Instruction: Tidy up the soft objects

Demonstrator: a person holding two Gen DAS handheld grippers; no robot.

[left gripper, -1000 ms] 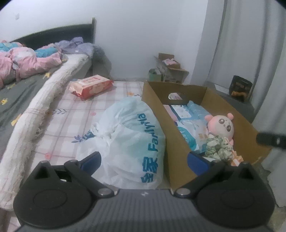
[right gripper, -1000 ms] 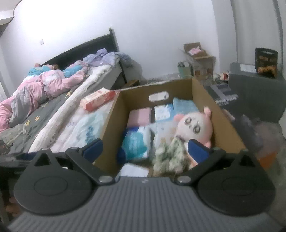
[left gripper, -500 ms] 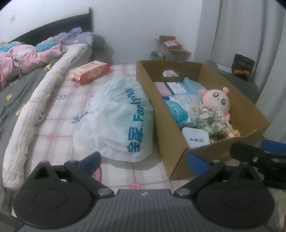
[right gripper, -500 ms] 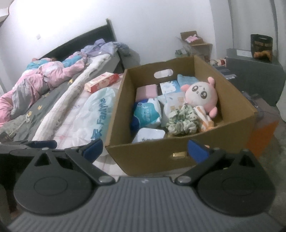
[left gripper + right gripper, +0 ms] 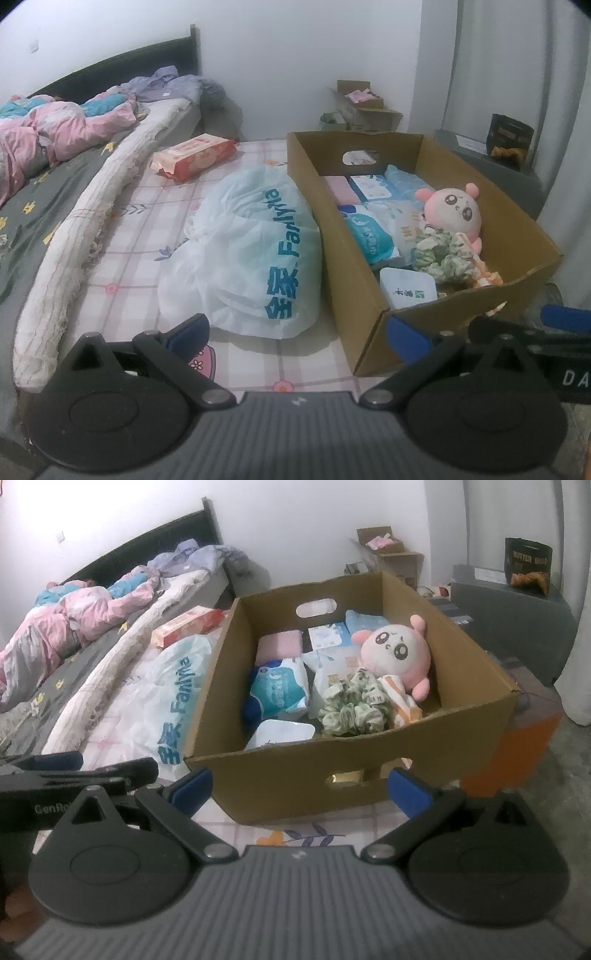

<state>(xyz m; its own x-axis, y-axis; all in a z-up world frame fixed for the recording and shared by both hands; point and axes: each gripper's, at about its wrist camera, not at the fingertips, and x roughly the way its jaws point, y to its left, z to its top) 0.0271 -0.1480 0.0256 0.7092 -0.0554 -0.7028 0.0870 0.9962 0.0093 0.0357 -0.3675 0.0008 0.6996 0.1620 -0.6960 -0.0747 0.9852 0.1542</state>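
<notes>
Both my grippers (image 5: 297, 332) (image 5: 301, 788) are spread empty; that bag (image 5: 251, 251) left of the box (image 5: 351, 771) looks light and slippery, so I'd pinch its crumpled near edge.

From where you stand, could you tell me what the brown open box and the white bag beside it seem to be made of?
The brown open box looks like matte corrugated cardboard: folded flaps, cut-out handle. The white bag with blue lettering seems thin, slightly glossy plastic film, crinkled and translucent.

Pink plush toy (image 5: 397, 653) leans at box's (image 5: 369, 771) 2 o'clock corner; floral scrunchie (image 5: 352, 707) in front; tissue packs (image 5: 279, 690) at 9 o'clock
</notes>
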